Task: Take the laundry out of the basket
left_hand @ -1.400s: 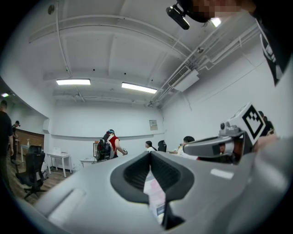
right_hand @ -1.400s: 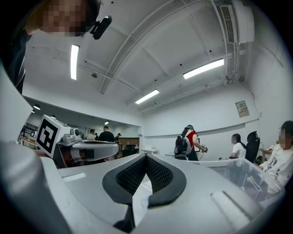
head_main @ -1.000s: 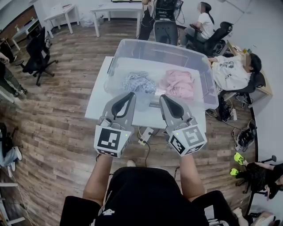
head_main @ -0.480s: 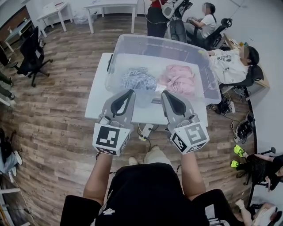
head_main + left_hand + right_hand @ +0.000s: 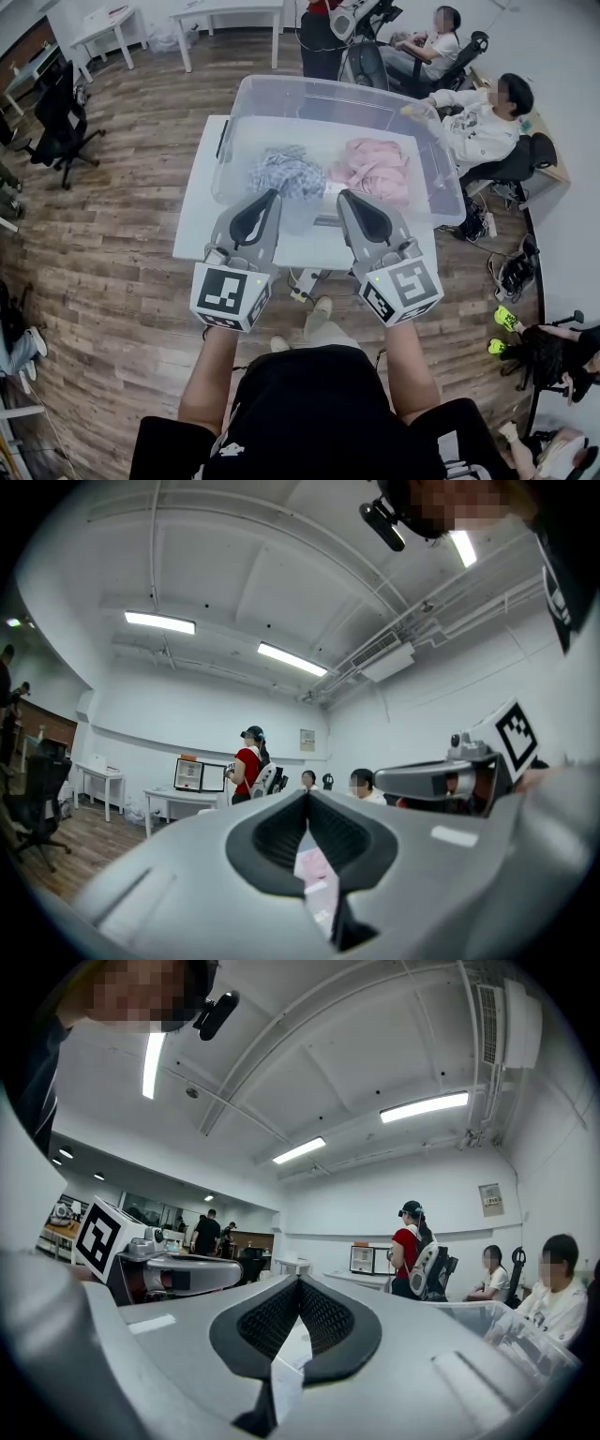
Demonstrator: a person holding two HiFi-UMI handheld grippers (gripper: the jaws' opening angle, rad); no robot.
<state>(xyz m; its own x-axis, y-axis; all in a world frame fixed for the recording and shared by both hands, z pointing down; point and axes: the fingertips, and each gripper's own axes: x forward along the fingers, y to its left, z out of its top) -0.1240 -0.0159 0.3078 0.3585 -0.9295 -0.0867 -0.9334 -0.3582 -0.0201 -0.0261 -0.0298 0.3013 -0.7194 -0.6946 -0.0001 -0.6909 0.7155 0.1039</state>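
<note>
Since a second ago the left gripper (image 5: 271,195) has drifted a little leftward in the head view, and a shoe (image 5: 322,307) has come into sight below the counter's near edge. The right gripper (image 5: 346,196) has hardly shifted.

Both pairs of fingers are pressed together and hold nothing. In the left gripper view the dark fingers (image 5: 272,836) meet along one seam with only background showing below it. The right gripper view shows the same closed seam between its pads (image 5: 267,1321). The two grippers lie level and side by side, marker cubes toward the person. Their tips show against the near wall of the basket (image 5: 328,94), clear of the laundry.

The basket is a clear plastic tub. On its bottom lie a blue-grey patterned bundle (image 5: 286,173) on the left and a pink bundle (image 5: 375,169) on the right, just beside each other. The tub stands on a white counter (image 5: 199,202), which shows a bare strip on its left side.

Under the near edge of the counter a power strip (image 5: 305,284) lies on the wooden floor (image 5: 112,281). A black chair (image 5: 52,131) stands well off to the left. Two seated people (image 5: 478,127) are just right of the basket, and a person in red (image 5: 246,766) stands beyond its far end.
</note>
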